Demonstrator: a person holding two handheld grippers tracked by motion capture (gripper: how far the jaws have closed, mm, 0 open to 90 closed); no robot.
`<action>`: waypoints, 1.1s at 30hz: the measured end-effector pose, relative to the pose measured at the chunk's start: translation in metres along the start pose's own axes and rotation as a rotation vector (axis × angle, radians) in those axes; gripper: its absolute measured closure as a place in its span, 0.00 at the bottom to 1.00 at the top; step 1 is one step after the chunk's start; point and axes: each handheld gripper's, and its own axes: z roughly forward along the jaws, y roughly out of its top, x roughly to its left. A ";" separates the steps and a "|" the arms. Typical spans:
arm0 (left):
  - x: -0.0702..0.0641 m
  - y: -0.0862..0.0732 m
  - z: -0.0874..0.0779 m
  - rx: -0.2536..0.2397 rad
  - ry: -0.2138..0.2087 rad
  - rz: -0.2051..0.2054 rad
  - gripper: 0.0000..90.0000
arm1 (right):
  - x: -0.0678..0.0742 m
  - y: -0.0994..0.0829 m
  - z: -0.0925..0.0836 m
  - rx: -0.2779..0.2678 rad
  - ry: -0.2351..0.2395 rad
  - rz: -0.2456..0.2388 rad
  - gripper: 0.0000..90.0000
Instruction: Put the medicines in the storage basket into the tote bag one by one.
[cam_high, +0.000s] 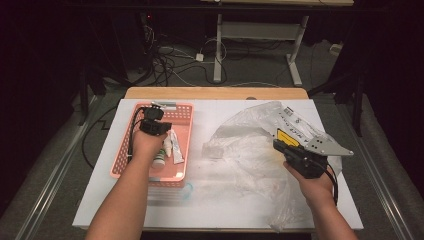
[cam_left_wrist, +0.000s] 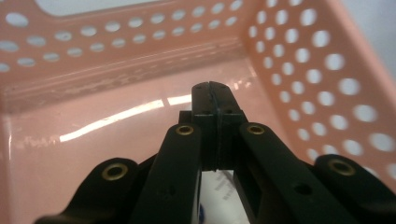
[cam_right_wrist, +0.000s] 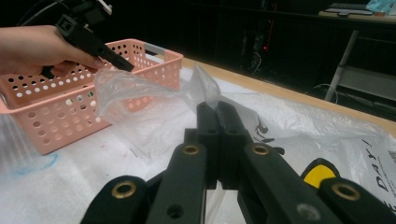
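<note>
- Right hand-held gripper (cam_right_wrist: 218, 109): jaws pressed together, pinching a fold of clear plastic bag (cam_right_wrist: 154, 93); the bag spreads out ahead of it and to its sides over the table (cam_high: 200, 202).
- Left hand-held gripper (cam_left_wrist: 215, 91): jaws pressed together, nothing between them, tips inside pink basket (cam_left_wrist: 299, 60).
- White tube (cam_high: 176, 147) and small bottle (cam_high: 161, 159) lie in the basket just beside the left hand-held gripper.
</note>
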 end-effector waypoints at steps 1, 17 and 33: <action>0.002 0.000 0.002 -0.002 0.017 0.004 0.98 | 0.000 0.000 0.000 0.002 0.001 -0.004 1.00; 0.004 0.013 0.030 0.135 0.055 0.020 0.98 | 0.000 -0.001 -0.001 0.004 -0.007 -0.004 1.00; -0.017 0.019 0.033 0.113 0.003 0.083 0.98 | 0.000 -0.001 0.000 0.007 0.000 -0.007 1.00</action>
